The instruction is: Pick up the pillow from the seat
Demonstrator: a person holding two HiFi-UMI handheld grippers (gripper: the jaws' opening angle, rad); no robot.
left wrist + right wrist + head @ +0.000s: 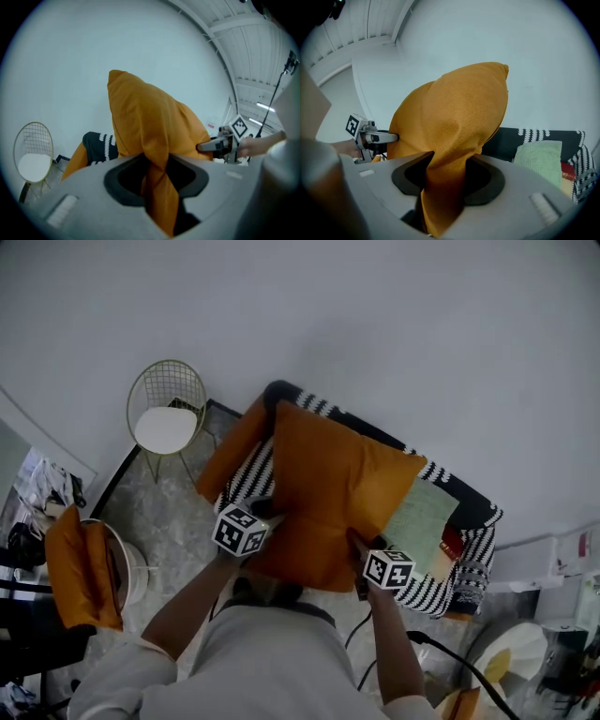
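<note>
1. Far left, a round wire chair (167, 418) stands on the floor by the wall, well apart from the seat. Nearer the person, another chair holds orange cushions (82, 566).
2. The left claw (157, 180) is squeezed tight on one bottom corner of the pillow. Orange cloth is bunched up between its jaws.
3. The pillow (333, 502) is big and orange. It is in the middle, held between the two claws over the striped seat (473, 545), and its top corners point at the wall.
4. The right claw (443, 187) is squeezed tight on the other bottom corner, with cloth pinched between its jaws too.
5. On the right, a green cushion (422, 519) lies on the seat, just beside the pillow.
6. I think the pick-up is nearly done, because the pillow looks lifted up off the seat. Next, both claws should keep squeezing. They should go up and come back toward the person together, so that neither corner slips out.
7. The wall is close behind the seat, so there is little room that way. The seat has raised sides on the left and right. The open room is above the seat and on the person's side of it. A black cord (441, 648) runs low on the right, so the right claw should stay clear of it.
</note>
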